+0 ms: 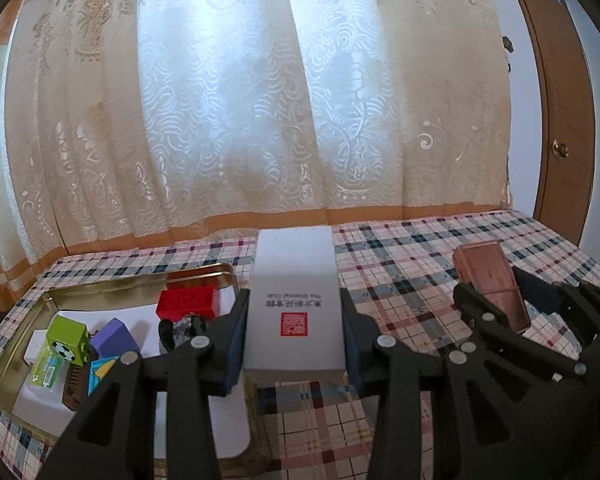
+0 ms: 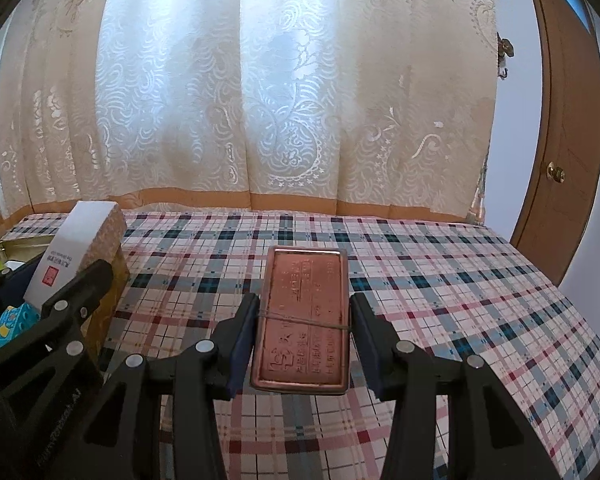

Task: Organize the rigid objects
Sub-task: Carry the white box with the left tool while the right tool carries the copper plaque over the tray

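The fingers of the left gripper (image 1: 294,340) clamp the two long sides of a white carton (image 1: 294,300), low at centre frame in the left wrist view. The fingers of the right gripper (image 2: 302,340) stand against the sides of a copper-coloured tin (image 2: 302,320), bound by a thin rubber band, at lower centre of the right wrist view. The left pad touches the tin; at the right pad a thin gap may remain, so firm contact cannot be confirmed.

Both items sit above the plaid tablecloth (image 2: 440,280). The gold tray (image 1: 28,320), at lower left of the left wrist view, already holds a red brick (image 1: 186,305), a green block (image 1: 66,338) and a purple block (image 1: 114,338).

Recommended procedure: keep each item level, move one gripper at a time, lower into a vacant part of the tray, and release only once the base is seated.

The carton carries a red seal and the inverted text "The Oriental Club". The tin's embossed characters are not legible.
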A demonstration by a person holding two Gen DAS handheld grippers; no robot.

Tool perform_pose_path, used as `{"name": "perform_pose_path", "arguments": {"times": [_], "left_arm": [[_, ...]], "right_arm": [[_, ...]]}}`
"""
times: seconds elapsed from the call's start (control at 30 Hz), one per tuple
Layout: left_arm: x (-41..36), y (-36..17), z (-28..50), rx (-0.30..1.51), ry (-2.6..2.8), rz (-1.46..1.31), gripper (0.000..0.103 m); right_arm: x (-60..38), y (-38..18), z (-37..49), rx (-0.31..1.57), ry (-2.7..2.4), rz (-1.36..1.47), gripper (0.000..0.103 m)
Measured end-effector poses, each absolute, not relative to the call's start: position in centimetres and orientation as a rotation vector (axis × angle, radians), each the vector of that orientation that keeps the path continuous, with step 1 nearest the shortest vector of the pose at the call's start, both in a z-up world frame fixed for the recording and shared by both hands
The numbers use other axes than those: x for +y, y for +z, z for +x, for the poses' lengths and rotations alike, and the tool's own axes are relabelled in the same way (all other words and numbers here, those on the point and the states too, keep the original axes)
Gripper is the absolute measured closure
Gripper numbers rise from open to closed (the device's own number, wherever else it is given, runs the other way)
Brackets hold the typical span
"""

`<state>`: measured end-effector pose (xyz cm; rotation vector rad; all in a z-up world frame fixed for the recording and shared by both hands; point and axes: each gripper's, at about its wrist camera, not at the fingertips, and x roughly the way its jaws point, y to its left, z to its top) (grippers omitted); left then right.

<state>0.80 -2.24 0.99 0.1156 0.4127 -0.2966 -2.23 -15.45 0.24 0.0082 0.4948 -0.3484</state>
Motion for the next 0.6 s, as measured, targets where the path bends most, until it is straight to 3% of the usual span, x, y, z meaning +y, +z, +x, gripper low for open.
{"name": "perform_pose_path", "arguments": {"times": [0.6], "left_arm": [[0.8,0.8,-1.4,0.382,-0.259,0.087,0.063]], "right_arm": [[-13.4,0.3,-4.0,0.457,-0.3,0.0,0.054]]}}
